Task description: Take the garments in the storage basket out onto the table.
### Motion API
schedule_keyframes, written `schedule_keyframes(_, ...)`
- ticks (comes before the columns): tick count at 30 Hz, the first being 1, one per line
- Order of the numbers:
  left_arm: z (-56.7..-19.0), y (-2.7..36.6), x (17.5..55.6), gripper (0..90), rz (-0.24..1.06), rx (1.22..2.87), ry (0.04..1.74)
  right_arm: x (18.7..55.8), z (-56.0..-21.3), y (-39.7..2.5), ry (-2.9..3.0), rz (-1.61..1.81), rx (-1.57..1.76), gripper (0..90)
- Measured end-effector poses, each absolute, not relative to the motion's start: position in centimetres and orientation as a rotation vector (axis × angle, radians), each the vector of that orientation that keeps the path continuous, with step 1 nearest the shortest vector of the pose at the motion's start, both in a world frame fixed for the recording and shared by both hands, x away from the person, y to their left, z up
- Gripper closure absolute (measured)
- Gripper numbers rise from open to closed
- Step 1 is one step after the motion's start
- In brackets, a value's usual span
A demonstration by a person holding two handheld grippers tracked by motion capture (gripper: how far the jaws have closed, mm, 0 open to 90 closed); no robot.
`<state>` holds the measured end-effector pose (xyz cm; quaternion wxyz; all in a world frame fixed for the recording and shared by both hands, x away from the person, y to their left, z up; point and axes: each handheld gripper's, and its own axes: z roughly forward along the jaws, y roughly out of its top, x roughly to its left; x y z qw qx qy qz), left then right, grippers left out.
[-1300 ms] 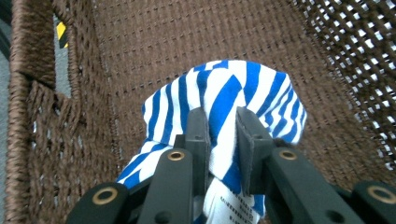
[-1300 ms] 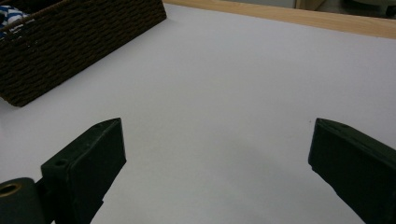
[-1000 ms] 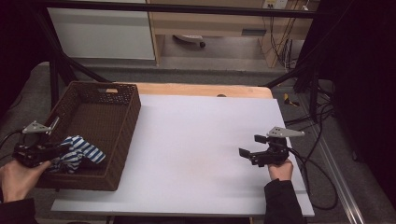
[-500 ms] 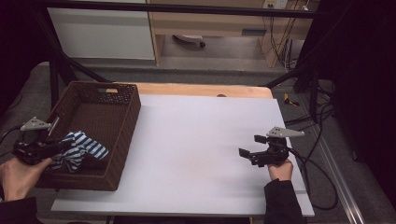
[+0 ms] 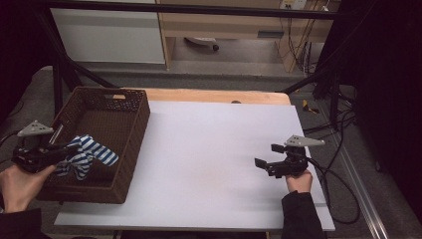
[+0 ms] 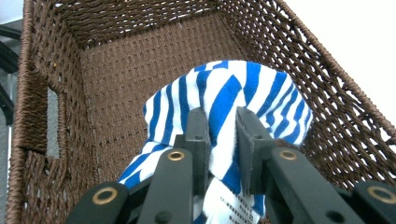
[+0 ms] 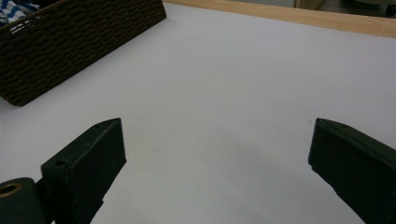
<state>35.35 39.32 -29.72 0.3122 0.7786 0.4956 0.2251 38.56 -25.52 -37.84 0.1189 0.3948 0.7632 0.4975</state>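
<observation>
One white desk (image 5: 209,164) carries everything here, its far edge a strip of bare wood. At its left end stands a dark brown wicker basket (image 5: 130,149), rectangular, with a cut-out handle in its far wall and another in a side wall, as the left gripper view shows. The basket's right wall lies along the white surface; its left side reaches the desk's left edge.

Inside the basket, toward its near left corner, is a blue-and-white striped cloth (image 5: 89,154). It is bunched and hangs up above the woven floor rather than lying flat. In the left gripper view the cloth (image 6: 233,102) rises in a rounded hump just past the jaws, and a white label with small print shows at its lower edge.

The left tool (image 5: 58,152) is held by a hand at the basket's near left side, and its jaws are clamped on the striped cloth; in its own view (image 6: 220,140) a fold of the fabric is pinched between the two black jaws.

The right tool (image 5: 263,163) sits well apart, on the desk's right part, gripped by a hand in a dark sleeve. Its jaws stand wide apart with nothing between them (image 7: 217,154), just above bare white surface, pointing toward the basket.
</observation>
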Motion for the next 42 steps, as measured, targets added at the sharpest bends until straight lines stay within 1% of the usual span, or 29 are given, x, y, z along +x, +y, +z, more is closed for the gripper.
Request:
schedule_keyframes(20, -27.1, 38.6, 35.6, 76.6, 0.597, 2.05, 1.234, 38.5, -37.8, -25.5, 2.23, 1.457, 1.155, 4.4)
schedule_keyframes(42, -24.7, 37.0, 36.2, 76.6, 0.589, 2.064, 1.155, 38.5, -37.8, -25.5, 2.228, 1.461, 1.152, 4.4)
